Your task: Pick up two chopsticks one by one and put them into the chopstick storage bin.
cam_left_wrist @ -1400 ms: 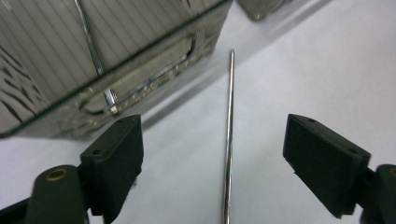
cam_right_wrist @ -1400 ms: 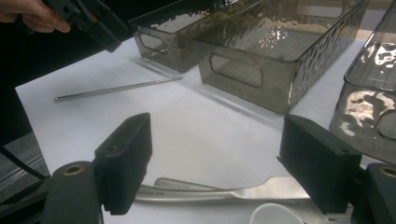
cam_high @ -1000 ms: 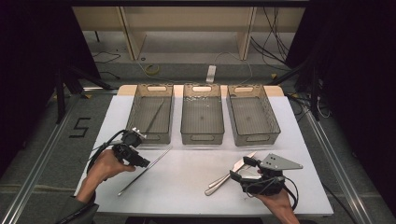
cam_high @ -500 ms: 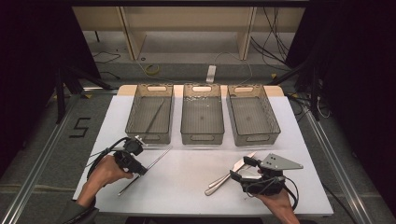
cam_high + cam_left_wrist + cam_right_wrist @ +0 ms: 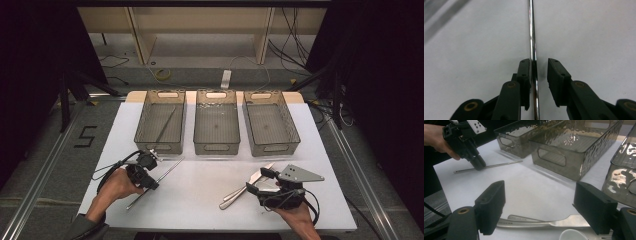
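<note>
The left claw [image 5: 539, 72] straddles a thin, polished metal rod [image 5: 532, 37] lying flat on the matte white surface [image 5: 200, 200]. Its jaws have just been closing; one black pad touches the rod while a gap remains at the other, so nothing is pinched yet. The rod runs straight ahead of this claw and back beneath it.

The right claw [image 5: 539, 202] stands spread, with smooth steel cutlery [image 5: 544, 222] on the surface between and just below its jaws. Beyond both claws sit three smoky, dimpled plastic bins [image 5: 216, 125] with handle cut-outs. The grey floor [image 5: 50, 165] at the left claw's side carries a black "5" [image 5: 85, 136].
</note>
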Demonstrator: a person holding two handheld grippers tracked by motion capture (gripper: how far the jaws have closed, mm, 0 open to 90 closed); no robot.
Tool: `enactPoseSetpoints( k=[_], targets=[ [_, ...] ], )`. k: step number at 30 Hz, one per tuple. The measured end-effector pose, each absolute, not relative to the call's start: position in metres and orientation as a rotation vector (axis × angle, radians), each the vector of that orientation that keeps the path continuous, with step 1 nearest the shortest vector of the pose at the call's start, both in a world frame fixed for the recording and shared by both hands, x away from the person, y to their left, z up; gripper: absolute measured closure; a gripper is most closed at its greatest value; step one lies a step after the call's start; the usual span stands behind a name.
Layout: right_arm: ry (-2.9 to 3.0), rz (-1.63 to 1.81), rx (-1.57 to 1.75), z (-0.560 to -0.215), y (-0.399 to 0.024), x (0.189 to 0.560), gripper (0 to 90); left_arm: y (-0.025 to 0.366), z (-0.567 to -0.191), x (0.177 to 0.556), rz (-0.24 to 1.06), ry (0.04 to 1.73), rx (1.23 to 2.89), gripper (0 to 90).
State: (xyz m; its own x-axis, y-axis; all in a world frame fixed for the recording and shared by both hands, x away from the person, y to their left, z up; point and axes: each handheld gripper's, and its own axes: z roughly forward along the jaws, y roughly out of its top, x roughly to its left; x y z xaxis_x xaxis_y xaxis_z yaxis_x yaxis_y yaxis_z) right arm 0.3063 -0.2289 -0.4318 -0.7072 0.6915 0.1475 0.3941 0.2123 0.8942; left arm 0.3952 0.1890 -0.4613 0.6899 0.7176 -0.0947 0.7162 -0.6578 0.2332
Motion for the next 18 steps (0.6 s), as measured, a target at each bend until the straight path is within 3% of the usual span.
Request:
enactPoseSetpoints(
  k=[9, 18],
  targets=[
    [2.207, 1.49, 1.022, -0.4318, -0.2287, 0.3061, 26.3, 0.1889, -0.4625, 0.396, 0.04, 1.153, 2.652, 80.2],
    [2.207, 1.488, 1.023, -0.4319, -0.2287, 0.3063, 26.3, 0.1866, -0.4626, 0.3953, 0.067, 1.136, 2.673, 82.5]
  ],
)
